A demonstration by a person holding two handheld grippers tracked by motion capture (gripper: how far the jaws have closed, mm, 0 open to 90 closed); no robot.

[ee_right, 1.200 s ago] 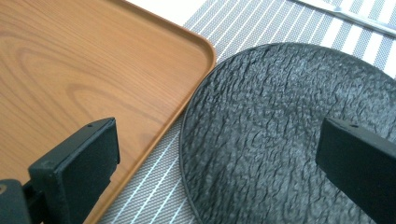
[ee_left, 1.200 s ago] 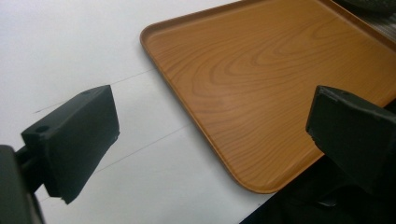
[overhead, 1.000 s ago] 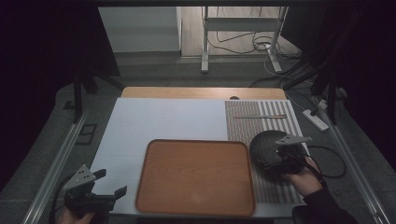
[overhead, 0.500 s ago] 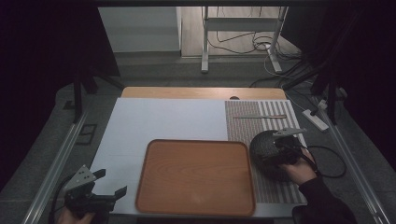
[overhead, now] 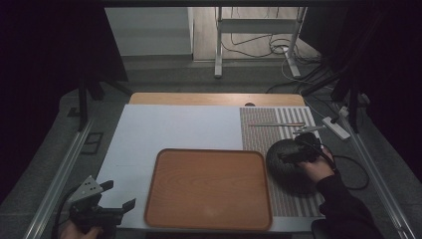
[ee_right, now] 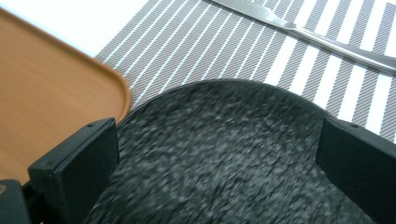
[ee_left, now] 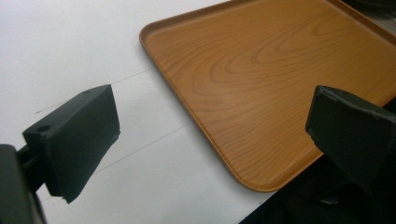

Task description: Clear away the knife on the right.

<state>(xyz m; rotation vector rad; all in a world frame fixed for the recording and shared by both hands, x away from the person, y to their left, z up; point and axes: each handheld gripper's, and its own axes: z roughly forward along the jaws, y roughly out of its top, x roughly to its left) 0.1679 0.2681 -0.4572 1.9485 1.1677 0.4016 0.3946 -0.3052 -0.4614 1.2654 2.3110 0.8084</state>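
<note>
Moved slightly forward, the open-jawed right gripper (overhead: 298, 152) hovers over the round, axis-less dark plate (overhead: 286, 167), gripping nothing.

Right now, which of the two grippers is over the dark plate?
The right gripper, jaws open above the speckled black plate on the striped mat. The left gripper is open at the table's near-left corner, beside the wooden tray.

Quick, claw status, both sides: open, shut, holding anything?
Left claw: open, holding nothing, at the near-left table corner beside the wooden tray.
Right claw: open, holding nothing, over the dark speckled plate.
</note>
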